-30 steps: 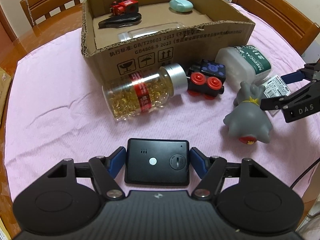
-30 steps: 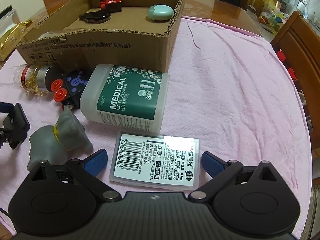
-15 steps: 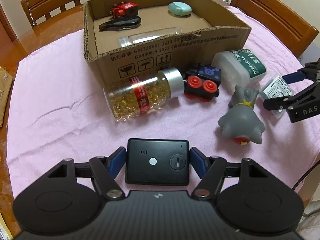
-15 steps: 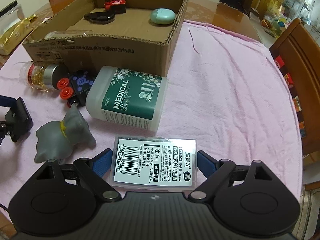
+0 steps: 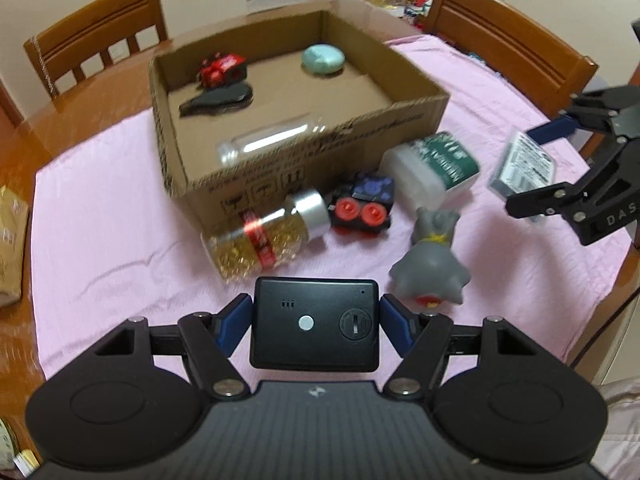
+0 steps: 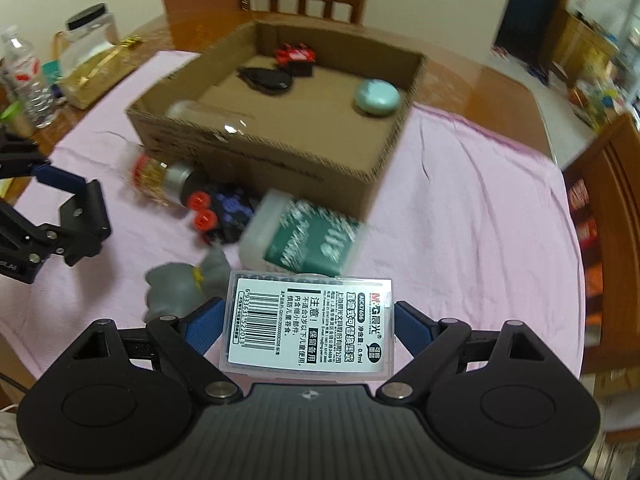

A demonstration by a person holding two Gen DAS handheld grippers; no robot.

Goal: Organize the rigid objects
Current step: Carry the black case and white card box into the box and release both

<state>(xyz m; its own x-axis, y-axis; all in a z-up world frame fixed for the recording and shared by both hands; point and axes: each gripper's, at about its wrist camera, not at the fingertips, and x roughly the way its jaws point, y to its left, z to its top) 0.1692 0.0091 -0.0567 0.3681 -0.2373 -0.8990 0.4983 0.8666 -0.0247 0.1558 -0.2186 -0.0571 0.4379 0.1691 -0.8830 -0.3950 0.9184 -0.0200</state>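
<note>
Left gripper (image 5: 316, 322) is clamping a flat, matte black plastic device (image 5: 315, 334) with rounded corners, a small white button and a round slotted cap on its face; both blue pads are pressing its short sides and it is hanging above the pink woven cloth (image 5: 108, 216). Right gripper (image 6: 310, 324) is grasping a clear, rectangular plastic case (image 6: 308, 330) carrying a white barcode label, held clear of the cloth. Both grippers are pointing toward the open corrugated cardboard box (image 5: 248, 184), which is holding a red toy, a black flat object, a smooth mint oval case (image 5: 323, 60) and a clear jar. Lying on the cloth in front of the box: a glassy capsule bottle (image 5: 260, 240) with silver cap, a dark block toy with red wheels (image 5: 362, 210), a translucent cotton swab tub (image 5: 434, 168) and a grey rubbery figurine (image 5: 434, 268).
</note>
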